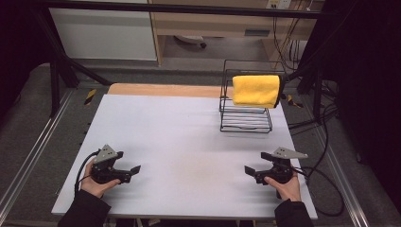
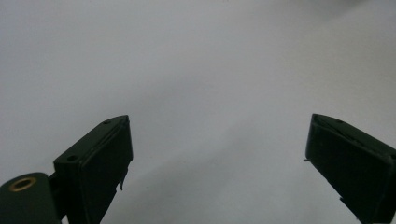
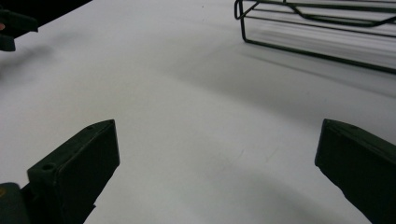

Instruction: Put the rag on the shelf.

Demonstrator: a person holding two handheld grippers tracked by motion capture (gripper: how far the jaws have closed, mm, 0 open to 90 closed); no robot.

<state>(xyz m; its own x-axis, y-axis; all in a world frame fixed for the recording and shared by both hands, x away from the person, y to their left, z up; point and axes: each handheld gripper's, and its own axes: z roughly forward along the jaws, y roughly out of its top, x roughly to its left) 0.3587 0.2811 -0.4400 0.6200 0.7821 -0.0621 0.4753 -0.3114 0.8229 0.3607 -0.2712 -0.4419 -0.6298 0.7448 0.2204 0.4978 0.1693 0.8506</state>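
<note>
A yellow cloth (image 1: 256, 90) hangs folded over the top of a black wire rack (image 1: 246, 120) at the back right of the white table (image 1: 189, 137). Near the front left corner a hand holds my left gripper (image 1: 130, 161) low over the table, its jaws open and pointing toward the middle. In the left gripper view the left gripper (image 2: 219, 135) has bare white tabletop between its jaws. Opposite it, at the front right, my right gripper (image 1: 254, 161) is also open. The right gripper (image 3: 218, 140) holds nothing, and the rack's base (image 3: 299, 51) lies ahead to the right.
A strip of wooden board (image 1: 161, 90) runs along the table's far edge. Cables (image 1: 326, 189) trail off the right side. Dark frame bars and a pale cabinet stand behind the table. A dark part of the left gripper (image 3: 14, 28) shows far off in the right gripper view.
</note>
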